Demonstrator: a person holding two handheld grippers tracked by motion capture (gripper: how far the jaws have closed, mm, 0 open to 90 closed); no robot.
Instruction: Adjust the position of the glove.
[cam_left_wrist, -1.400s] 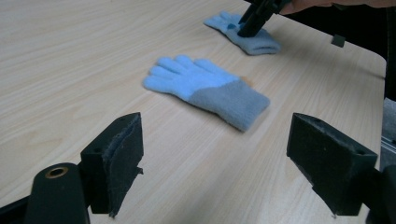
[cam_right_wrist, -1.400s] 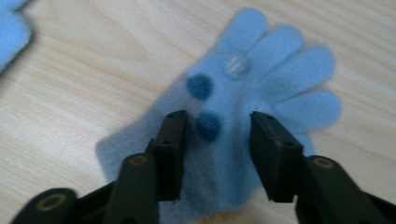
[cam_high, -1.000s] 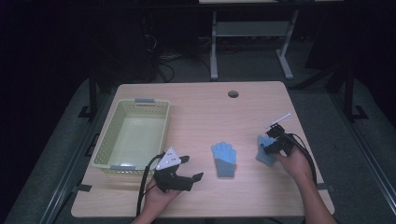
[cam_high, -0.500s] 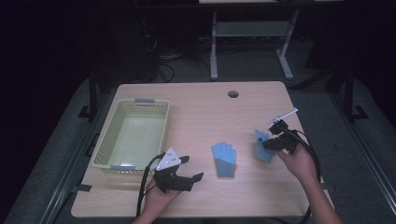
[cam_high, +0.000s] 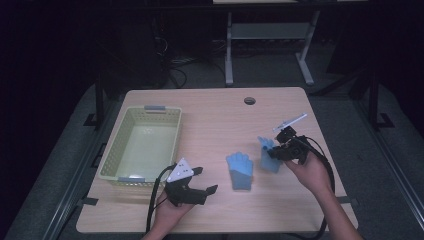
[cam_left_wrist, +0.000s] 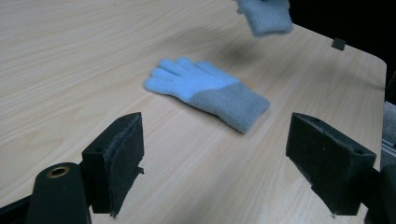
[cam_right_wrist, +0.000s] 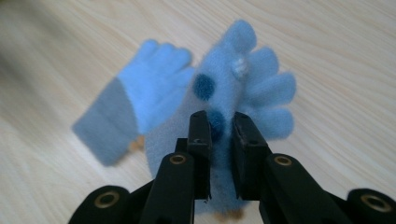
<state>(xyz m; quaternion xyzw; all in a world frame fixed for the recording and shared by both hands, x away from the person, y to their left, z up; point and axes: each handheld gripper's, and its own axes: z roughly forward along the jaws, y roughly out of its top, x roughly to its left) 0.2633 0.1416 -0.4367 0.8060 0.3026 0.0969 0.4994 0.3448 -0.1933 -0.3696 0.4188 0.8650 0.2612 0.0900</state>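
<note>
Two light blue knit gloves with grey-blue cuffs are in play. One glove lies flat on the wooden table, fingers pointing away. My right gripper is shut on the second glove, lifted off the table at the right; it has dark blue dots. The same lifted glove hangs at the top of the left gripper view. My left gripper is open near the front edge, left of the flat glove, holding nothing.
A pale green plastic basket stands on the left side of the table, with nothing in it. A round cable hole is at the table's back. A white stick-like part juts from the right gripper.
My right gripper has raised the second glove a little and shifted slightly left toward the flat glove. The left gripper has stayed put.
</note>
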